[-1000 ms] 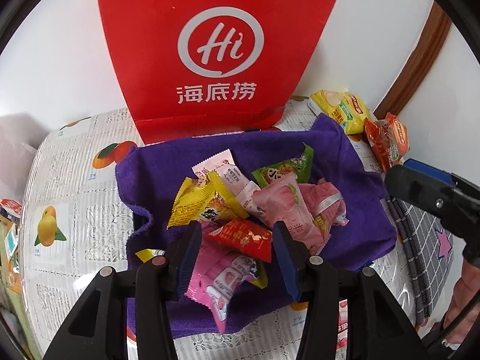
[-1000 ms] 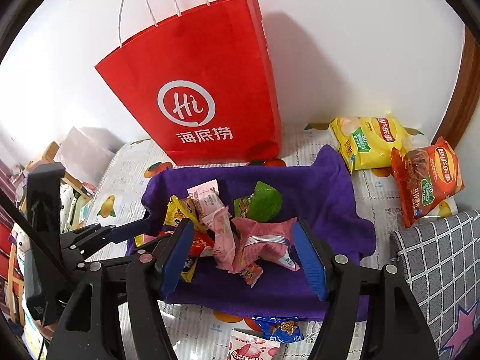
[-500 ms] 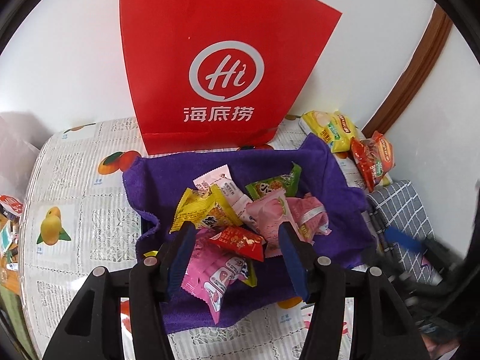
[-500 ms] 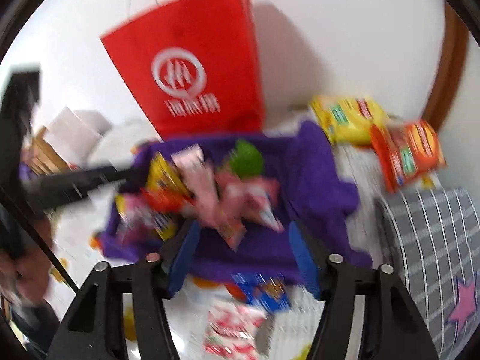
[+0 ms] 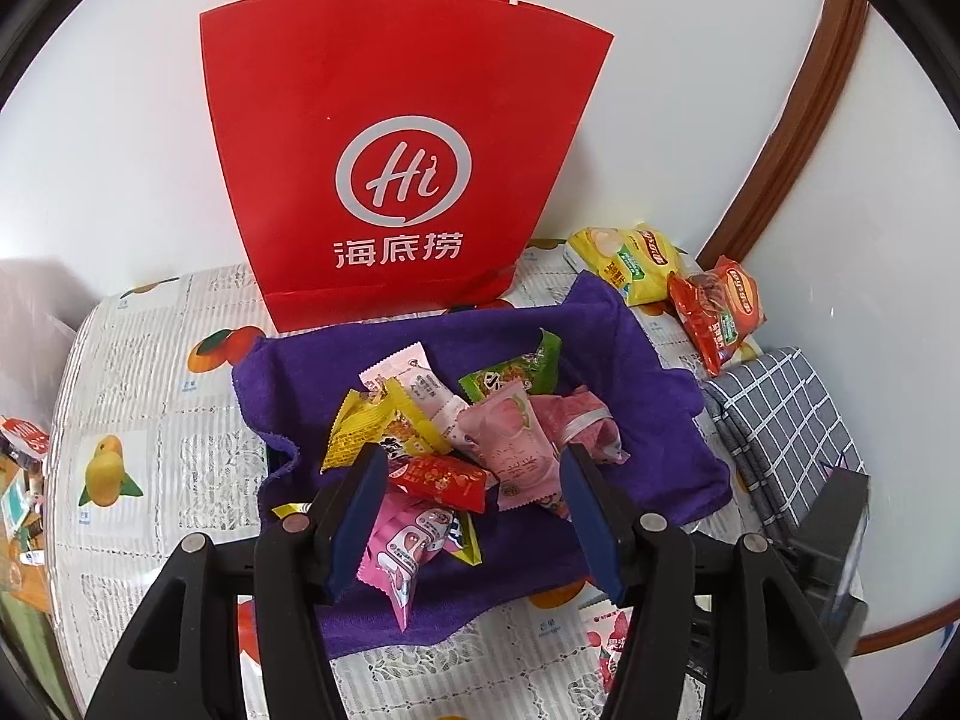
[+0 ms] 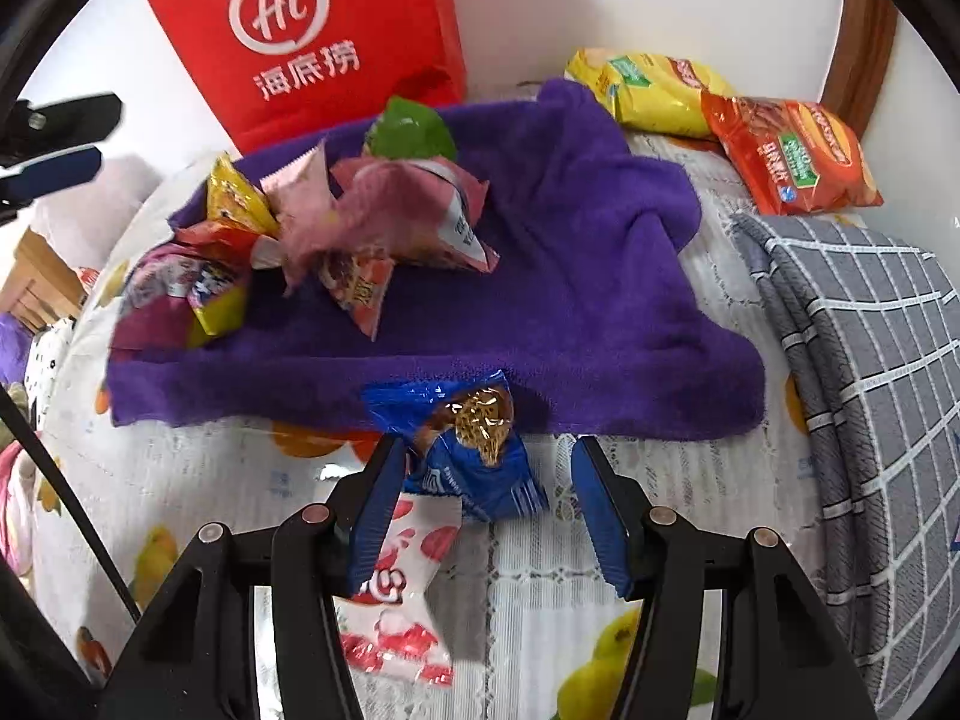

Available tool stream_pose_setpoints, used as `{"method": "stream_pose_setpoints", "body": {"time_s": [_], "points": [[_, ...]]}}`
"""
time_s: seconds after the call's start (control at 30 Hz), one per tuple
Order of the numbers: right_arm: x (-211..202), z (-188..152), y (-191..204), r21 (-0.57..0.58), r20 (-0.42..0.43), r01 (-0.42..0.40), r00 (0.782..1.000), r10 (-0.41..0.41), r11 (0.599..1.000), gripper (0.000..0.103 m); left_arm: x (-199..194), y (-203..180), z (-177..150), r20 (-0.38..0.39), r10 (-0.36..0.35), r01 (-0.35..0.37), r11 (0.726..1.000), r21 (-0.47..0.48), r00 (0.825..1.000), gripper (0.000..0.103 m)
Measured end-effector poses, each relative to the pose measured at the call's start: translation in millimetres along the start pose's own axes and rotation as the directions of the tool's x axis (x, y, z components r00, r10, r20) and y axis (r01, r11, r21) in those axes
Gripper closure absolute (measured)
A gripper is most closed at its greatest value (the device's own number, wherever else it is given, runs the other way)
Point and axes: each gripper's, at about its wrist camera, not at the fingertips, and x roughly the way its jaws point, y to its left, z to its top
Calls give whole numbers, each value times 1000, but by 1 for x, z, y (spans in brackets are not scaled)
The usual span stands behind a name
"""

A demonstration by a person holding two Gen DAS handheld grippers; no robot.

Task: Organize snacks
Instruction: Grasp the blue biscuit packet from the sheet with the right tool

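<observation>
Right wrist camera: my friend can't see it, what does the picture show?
The open right gripper hangs over a blue snack packet lying on the tablecloth at the edge of a purple towel. More snacks are piled on the towel, with a red paper bag behind.

Right claw (image 6: 483, 480) dropped to blue packet (image 6: 474, 456), jaws closing, seemingly not gripping; left claw (image 5: 468, 489) widened.

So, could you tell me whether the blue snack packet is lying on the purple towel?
No, the blue snack packet lies on the patterned tablecloth just off the near edge of the purple towel.
</observation>
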Motion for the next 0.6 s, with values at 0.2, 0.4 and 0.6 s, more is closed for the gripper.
{"method": "stream_pose_setpoints", "body": {"time_s": [0.2, 0.4, 0.6], "points": [[14, 1, 11, -30, 9, 27, 1000, -27, 999, 46, 0, 0, 0, 1, 1, -1, 1000, 2, 1000, 46], [2, -5, 13, -25, 51, 9, 999, -8, 1000, 60, -8, 1, -1, 18, 1, -2, 1000, 1, 1000, 46], [-39, -8, -6, 53, 121, -13, 993, 7, 999, 60, -22, -9, -2, 50, 10, -12, 1000, 27, 999, 46]]}}
